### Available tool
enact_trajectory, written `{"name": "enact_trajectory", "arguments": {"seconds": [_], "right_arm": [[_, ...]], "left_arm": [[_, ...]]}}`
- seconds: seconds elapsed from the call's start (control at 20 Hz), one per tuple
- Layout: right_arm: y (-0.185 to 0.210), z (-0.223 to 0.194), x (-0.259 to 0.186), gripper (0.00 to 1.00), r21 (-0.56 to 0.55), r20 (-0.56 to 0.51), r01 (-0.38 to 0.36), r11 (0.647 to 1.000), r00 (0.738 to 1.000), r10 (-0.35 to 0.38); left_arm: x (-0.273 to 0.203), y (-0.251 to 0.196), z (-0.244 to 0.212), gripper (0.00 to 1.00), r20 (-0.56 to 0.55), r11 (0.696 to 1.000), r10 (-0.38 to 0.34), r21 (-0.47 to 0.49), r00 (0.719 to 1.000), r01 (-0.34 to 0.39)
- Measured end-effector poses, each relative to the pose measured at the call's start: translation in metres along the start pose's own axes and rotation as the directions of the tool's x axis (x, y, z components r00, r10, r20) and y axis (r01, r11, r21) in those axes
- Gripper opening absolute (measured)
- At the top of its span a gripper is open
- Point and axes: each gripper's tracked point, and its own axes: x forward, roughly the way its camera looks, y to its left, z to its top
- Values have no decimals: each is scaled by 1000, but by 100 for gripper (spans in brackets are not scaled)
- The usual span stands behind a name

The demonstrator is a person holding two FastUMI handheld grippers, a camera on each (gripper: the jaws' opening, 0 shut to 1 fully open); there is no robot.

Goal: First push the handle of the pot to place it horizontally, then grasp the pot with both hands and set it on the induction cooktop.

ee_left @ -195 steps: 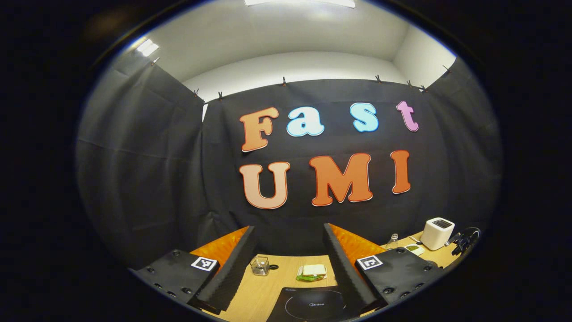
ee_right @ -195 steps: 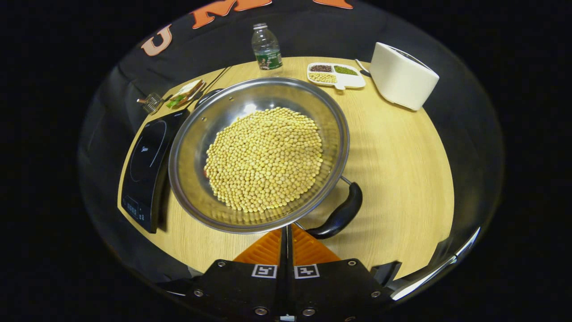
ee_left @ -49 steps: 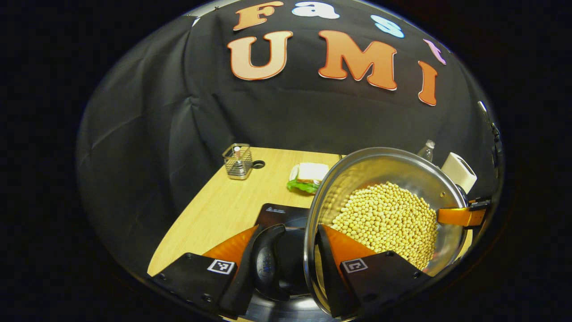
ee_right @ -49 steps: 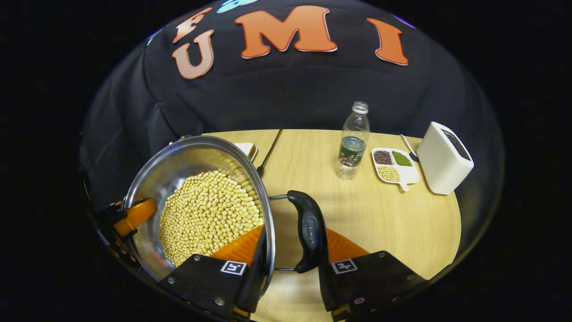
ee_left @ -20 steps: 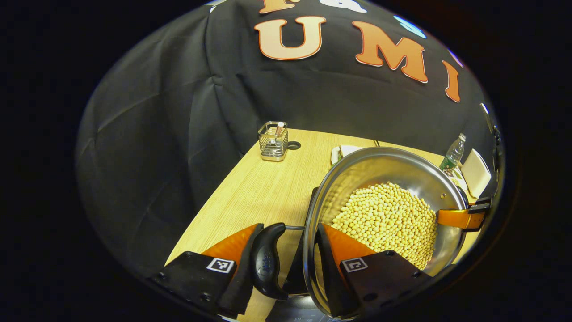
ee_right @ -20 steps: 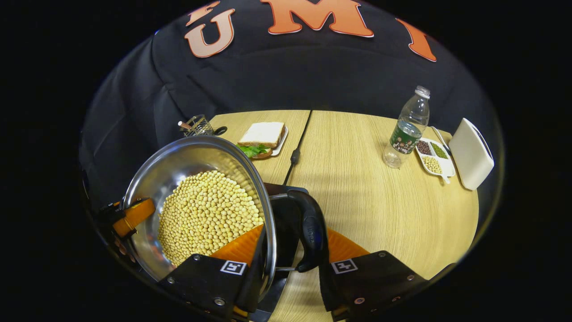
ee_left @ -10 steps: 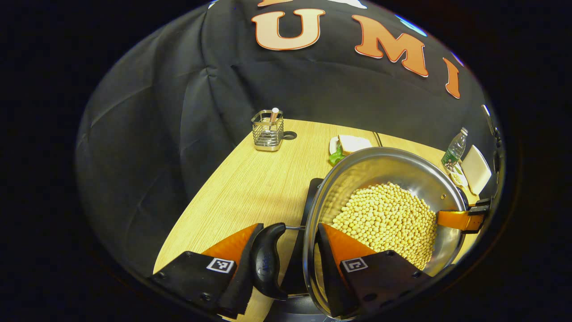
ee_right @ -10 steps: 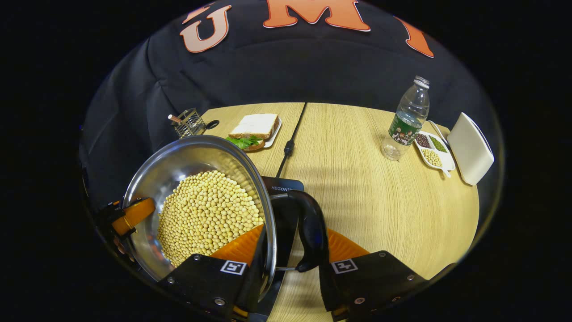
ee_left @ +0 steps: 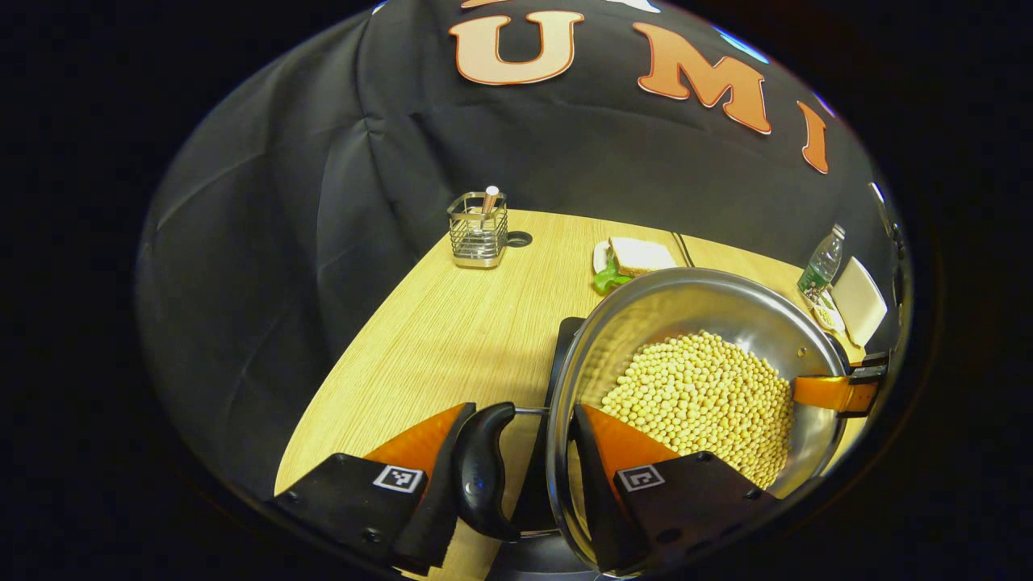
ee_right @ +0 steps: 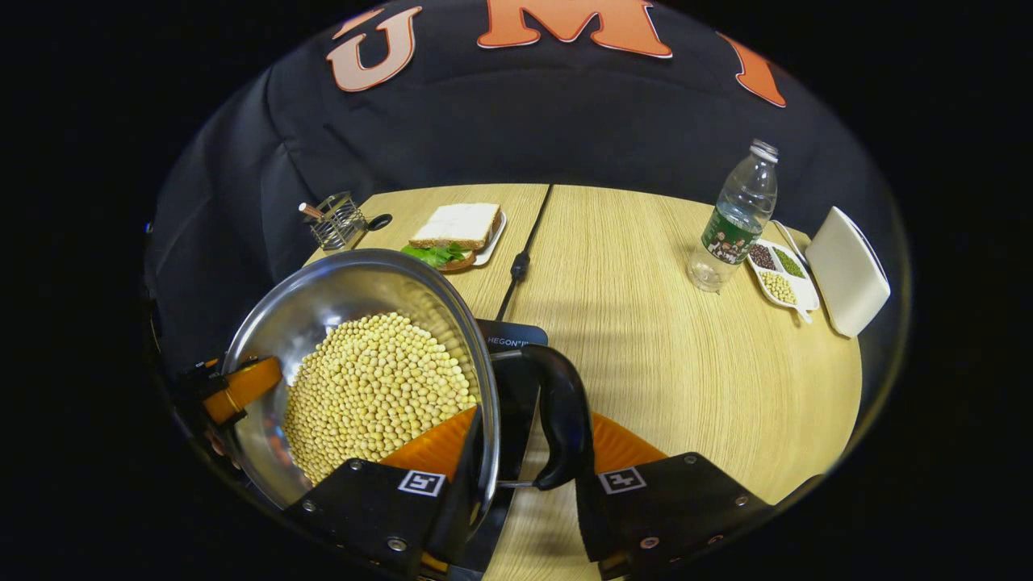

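A light wooden table [ee_right: 662,355] carries a wire basket [ee_right: 335,219], a plated sandwich [ee_right: 456,234], a black cord [ee_right: 520,262], the induction cooktop [ee_right: 512,379], a water bottle [ee_right: 733,226], a divided dish [ee_right: 779,278] and a white box [ee_right: 847,270].

Left claw [ee_left: 516,476] with black screwed plates, square black-and-white markers, right claw [ee_right: 523,476] alike, ribbed finger faces

A sandwich plate [ee_right: 464,230] sits far back on the wooden surface [ee_right: 670,363]. Left of it stands a wire holder [ee_right: 335,222]; right of it runs a black cable [ee_right: 520,262], then a water bottle [ee_right: 734,230], a divided bean dish [ee_right: 779,274] and a white box [ee_right: 847,270].
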Motion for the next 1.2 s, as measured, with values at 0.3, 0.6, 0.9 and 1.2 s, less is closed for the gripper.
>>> {"name": "enact_trajectory", "arguments": {"seconds": [0.3,0.6,0.9,1.2], "right_arm": [[-1,3,-1,60,-45,36,0,999,999,2],[3,1,-9,68,-47,45,-28,998,999,31],[-4,27,-51,77,-39,190,-44,998,981,50],[-31,56,-124,86,-60,357,-40,997,932,59]], "left_arm": [[2,-2,-3,76,43,1000,3,20,999,-3],[-11,4,7,84,97,999,47,23,994,-49],[-62,-2,56,83,264,996,76,32,962,-88],[-118,-33,101,89,412,998,37,38,910,-57]]}}
